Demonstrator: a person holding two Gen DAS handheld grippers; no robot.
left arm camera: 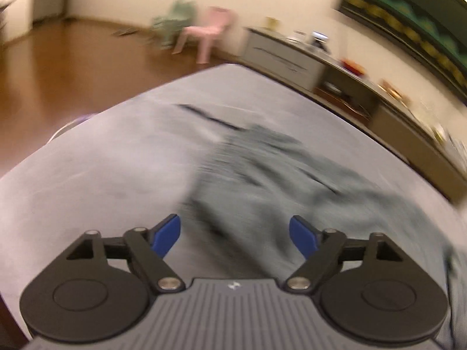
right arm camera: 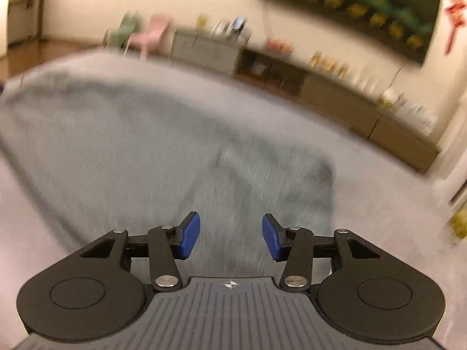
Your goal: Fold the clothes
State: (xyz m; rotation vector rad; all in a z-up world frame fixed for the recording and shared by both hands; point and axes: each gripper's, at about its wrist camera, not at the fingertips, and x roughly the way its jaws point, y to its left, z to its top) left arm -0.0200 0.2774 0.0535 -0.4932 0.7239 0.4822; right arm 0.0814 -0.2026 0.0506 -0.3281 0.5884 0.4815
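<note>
Left wrist view: the left gripper (left arm camera: 235, 237) hangs with its two blue pads (left arm camera: 167, 235) spread wide and nothing between them, above a grey-green garment (left arm camera: 271, 172) that lies rumpled on the pale grey covered surface (left arm camera: 96, 157), from the centre out toward 4 o'clock. A dark line, perhaps a seam or edge, crosses the cloth at about 12 o'clock; blur hides what it is. Right wrist view: the right gripper (right arm camera: 231, 240) also has its fingers apart and empty, over the same garment (right arm camera: 131, 143), which spreads from the centre toward 9 o'clock, one rounded edge falling at 3 o'clock. Judged step: approach before a grasp, with no fold visibly made. The next move calls for each gripper to descend on a separate edge or corner and close on the cloth alone. Count: one garment, two grippers, four pads. Beyond, at 12 o'clock, stand one pink chair (left arm camera: 208, 30) and one green chair (left arm camera: 172, 19).
</note>
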